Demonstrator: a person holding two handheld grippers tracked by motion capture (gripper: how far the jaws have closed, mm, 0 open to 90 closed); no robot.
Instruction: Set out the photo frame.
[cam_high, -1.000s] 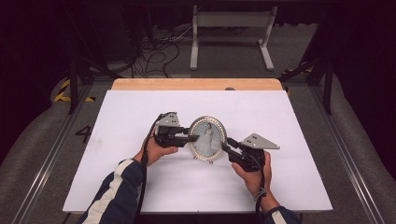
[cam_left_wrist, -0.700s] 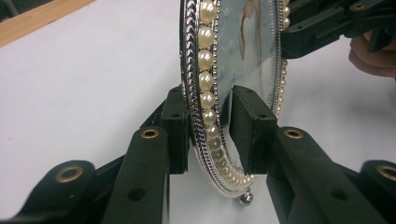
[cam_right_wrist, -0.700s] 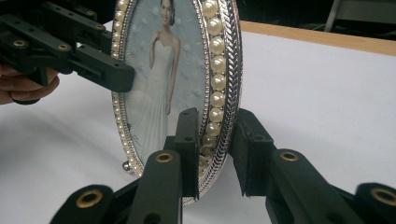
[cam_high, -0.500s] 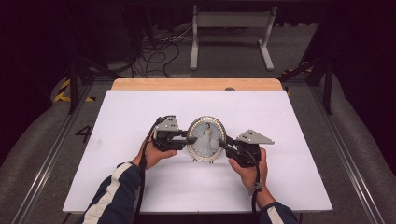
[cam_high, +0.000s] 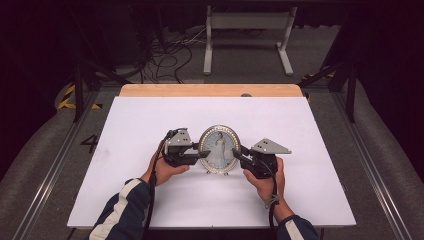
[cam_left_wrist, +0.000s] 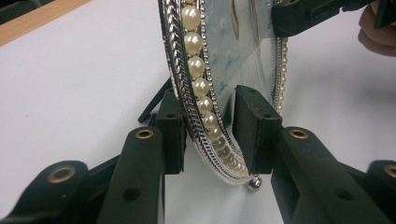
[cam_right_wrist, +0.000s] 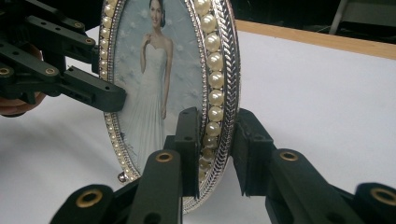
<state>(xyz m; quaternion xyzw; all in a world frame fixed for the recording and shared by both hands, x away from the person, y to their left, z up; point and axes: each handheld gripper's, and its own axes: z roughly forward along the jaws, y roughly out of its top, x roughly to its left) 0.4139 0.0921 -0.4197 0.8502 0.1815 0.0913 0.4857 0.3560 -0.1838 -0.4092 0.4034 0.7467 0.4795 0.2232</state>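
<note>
i hold an oval picture frame (cam_high: 219, 149) upright near the middle of the white table (cam_high: 125, 130), its pearl-trimmed silver rim between my two grippers and its little ball feet down by the surface. my left gripper (cam_high: 201, 155) has its jaws around the frame's left edge; they have just been opening a little, and in the left gripper view (cam_left_wrist: 212, 135) the rim leans on one pad while a small gap shows at the other. my right gripper (cam_high: 237, 152) has closed on the frame's right edge, and in the right gripper view (cam_right_wrist: 215, 151) its pads sit close on both faces of the rim.
</note>
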